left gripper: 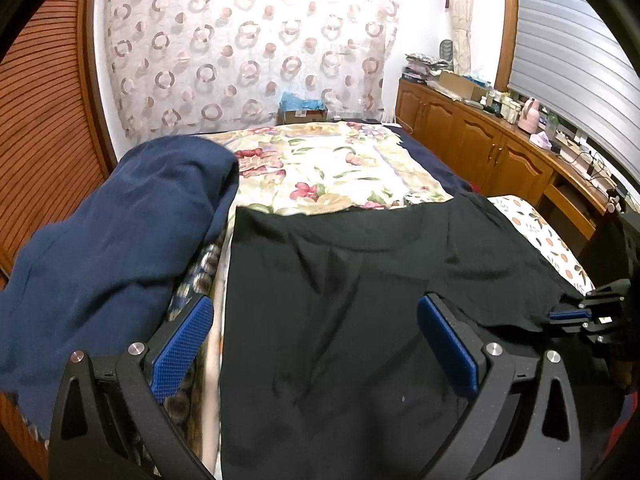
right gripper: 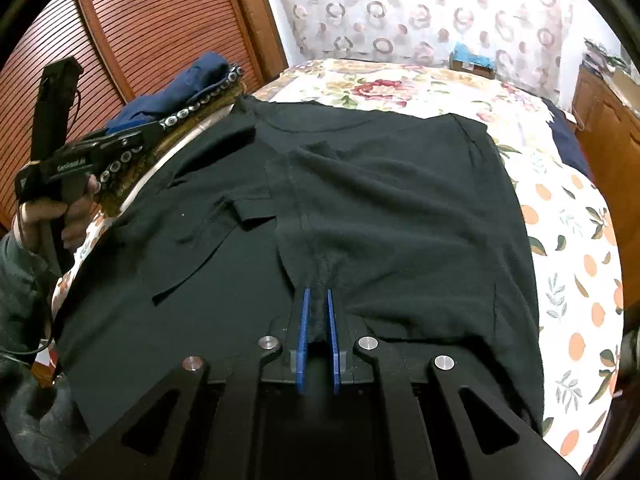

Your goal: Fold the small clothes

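The shirt [right gripper: 380, 200] is plain black. The bedsheet [left gripper: 320, 168] is cream with red and pink flowers and green leaves; a second sheet [right gripper: 576, 280] is white with orange fruit. The garment [left gripper: 120, 220] is navy. The curtain [left gripper: 248, 48] is pale with brown rings. The pads [left gripper: 182, 350] are blue on black grippers.
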A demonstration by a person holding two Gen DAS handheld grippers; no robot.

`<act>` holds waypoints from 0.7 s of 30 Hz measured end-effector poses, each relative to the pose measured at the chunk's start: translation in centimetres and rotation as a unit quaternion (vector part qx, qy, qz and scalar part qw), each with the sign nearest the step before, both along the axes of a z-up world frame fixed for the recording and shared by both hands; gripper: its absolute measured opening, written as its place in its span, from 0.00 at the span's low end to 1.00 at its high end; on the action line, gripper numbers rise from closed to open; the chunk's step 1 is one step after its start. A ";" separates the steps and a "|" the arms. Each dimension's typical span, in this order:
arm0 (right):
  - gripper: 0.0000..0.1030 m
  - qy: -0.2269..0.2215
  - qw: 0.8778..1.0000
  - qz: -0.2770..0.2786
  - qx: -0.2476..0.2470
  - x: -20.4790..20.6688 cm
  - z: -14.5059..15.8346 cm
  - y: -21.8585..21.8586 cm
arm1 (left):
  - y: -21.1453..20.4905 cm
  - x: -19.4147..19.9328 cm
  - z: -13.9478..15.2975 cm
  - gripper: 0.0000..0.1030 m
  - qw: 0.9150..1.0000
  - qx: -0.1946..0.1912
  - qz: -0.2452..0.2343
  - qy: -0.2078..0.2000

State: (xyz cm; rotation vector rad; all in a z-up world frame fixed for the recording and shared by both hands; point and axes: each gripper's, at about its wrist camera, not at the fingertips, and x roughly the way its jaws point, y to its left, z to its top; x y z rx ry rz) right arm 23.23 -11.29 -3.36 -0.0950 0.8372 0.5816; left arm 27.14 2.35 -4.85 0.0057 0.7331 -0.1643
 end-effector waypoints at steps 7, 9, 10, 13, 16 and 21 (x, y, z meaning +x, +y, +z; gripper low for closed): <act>0.59 -0.044 0.999 -0.011 0.009 1.1 2.3 -1.5 | -1.1 3.5 -0.1 0.65 0.999 0.000 -0.029 0.035; 0.60 -0.059 0.998 -0.028 -0.006 2.2 2.7 -2.0 | -1.3 4.8 -0.7 0.56 0.998 -0.001 -0.027 0.055; 0.60 -0.062 0.997 -0.037 -0.010 3.1 2.7 -2.5 | -1.3 5.5 -1.0 0.53 0.998 0.000 -0.026 0.063; 0.60 -0.076 0.994 -0.069 -0.031 5.9 2.2 -3.4 | -1.5 7.1 -1.9 0.50 0.996 0.006 -0.023 0.081; 0.60 -0.076 0.991 -0.094 -0.054 8.9 1.2 -3.8 | -2.2 7.9 -2.7 0.50 0.995 0.011 -0.025 0.095; 0.60 -0.066 0.989 -0.116 -0.061 12.3 0.0 -4.3 | -2.5 8.6 -4.1 0.50 0.993 0.016 -0.026 0.115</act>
